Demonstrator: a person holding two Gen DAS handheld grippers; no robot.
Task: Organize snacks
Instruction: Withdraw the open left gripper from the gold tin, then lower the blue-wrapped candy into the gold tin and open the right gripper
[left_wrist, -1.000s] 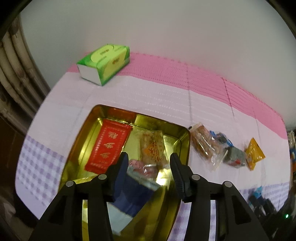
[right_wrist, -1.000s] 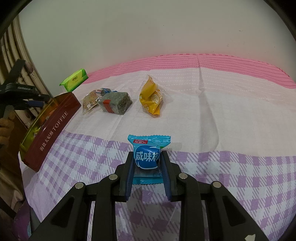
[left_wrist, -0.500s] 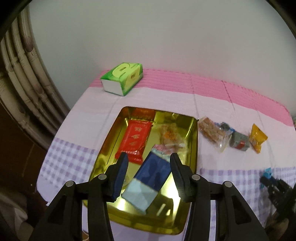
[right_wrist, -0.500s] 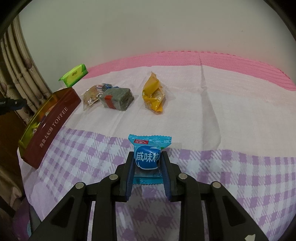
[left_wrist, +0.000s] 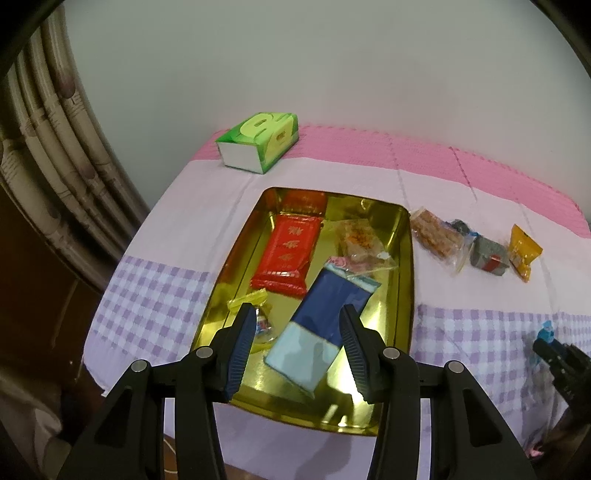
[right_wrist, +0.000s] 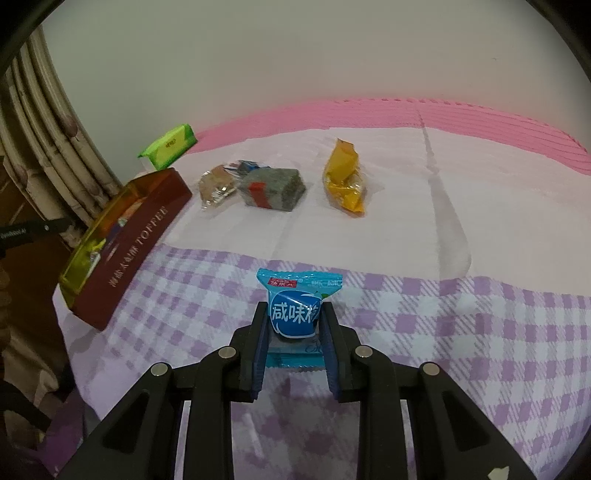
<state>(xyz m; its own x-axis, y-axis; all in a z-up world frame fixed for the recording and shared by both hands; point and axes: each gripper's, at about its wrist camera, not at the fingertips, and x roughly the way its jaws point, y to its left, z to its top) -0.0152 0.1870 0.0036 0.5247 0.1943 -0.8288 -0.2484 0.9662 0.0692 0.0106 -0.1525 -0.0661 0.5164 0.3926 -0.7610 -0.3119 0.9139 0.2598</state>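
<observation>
Right wrist: blue snack packet (right_wrist: 295, 314) upright between fingers (right_wrist: 259, 345).

The small packet (left_wrist: 460, 226) behind the clear-wrapped snack (left_wrist: 436, 236) is mostly hidden, perhaps blue

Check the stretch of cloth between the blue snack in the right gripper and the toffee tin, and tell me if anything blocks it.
Nothing visible does. The right gripper is shut on the blue snack, and only bare checked tablecloth lies between it and the toffee tin. The grey packet and yellow packet sit farther back, off that line.
</observation>
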